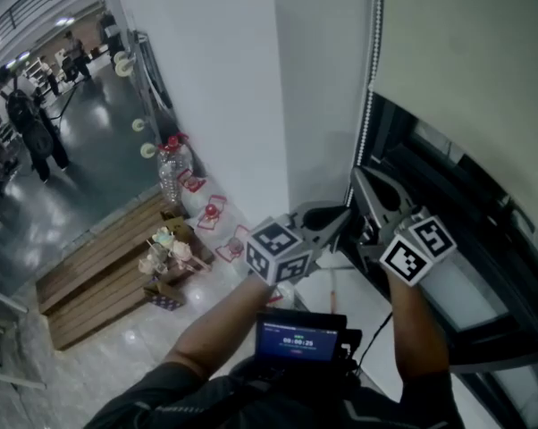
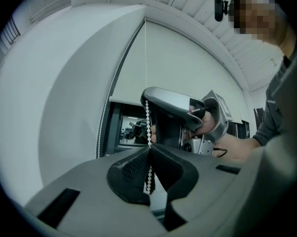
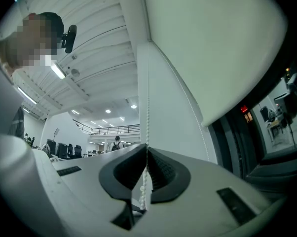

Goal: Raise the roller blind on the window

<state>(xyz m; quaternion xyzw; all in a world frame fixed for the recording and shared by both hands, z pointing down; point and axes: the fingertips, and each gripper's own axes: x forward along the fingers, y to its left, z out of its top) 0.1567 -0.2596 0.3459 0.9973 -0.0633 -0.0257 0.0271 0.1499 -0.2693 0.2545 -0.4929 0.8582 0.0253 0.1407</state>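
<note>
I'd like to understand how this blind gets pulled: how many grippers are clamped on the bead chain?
2. The left gripper has its jaws shut on the bead chain lower down; the right gripper is shut on it just above.

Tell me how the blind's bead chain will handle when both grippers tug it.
The bead chain is probably floppy: it hangs loose below the left gripper, yet runs straight above it. It looks thin, so likely light. Its round beads might slip, though the right gripper is shut on it too.
</note>
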